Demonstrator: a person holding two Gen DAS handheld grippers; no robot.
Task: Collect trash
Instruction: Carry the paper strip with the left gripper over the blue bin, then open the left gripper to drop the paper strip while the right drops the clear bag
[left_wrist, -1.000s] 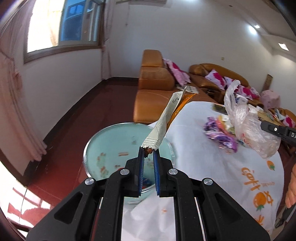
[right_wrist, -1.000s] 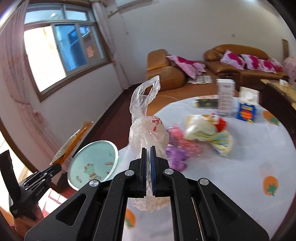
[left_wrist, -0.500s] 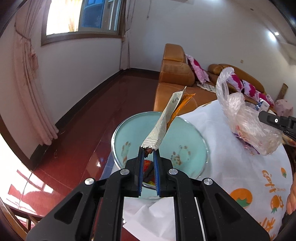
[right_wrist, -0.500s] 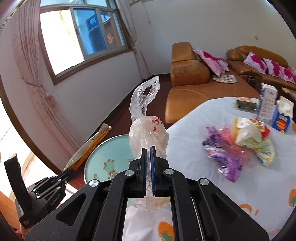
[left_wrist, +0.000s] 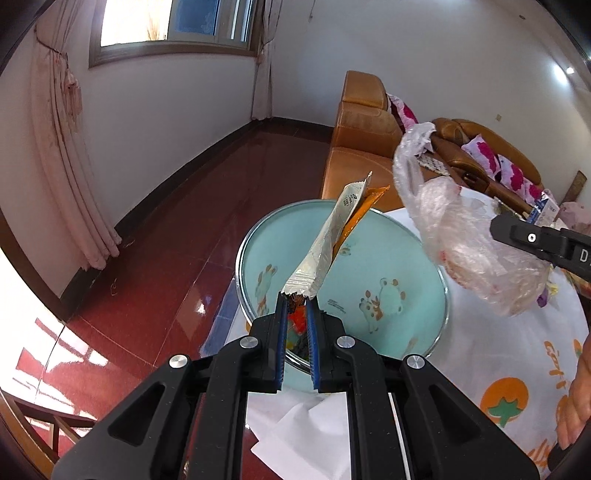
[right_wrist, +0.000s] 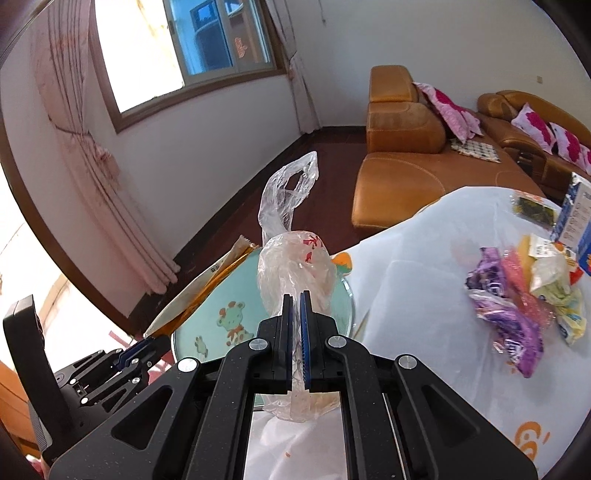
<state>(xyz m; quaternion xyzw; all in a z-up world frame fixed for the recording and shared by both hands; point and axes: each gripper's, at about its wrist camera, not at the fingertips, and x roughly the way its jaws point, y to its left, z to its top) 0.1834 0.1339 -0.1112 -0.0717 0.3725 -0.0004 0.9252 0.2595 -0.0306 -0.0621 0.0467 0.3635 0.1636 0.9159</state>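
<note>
Wrappers are the trash here: a silver-and-orange snack wrapper (left_wrist: 334, 242) is standing up from the left gripper (left_wrist: 295, 314), jaws pinching its torn end, its long axis leaning over the enamel basin (left_wrist: 388, 266) at the table's (right_wrist: 424, 295) near edge. Just beside it, the right gripper (right_wrist: 294, 317) is clamping a clear plastic bag (right_wrist: 295, 269) above the same basin. More wrappers (right_wrist: 517, 295) are lying farther along the table.

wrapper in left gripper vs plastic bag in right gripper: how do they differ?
The wrapper is opaque, silver outside and orange inside; the plastic bag is see-through with red print. The wrapper is a flat, stiff strip; the plastic bag is crumpled and bulgy with a loop handle on top. Both stick up from shut jaws, over the turquoise bin beside the table.
</note>
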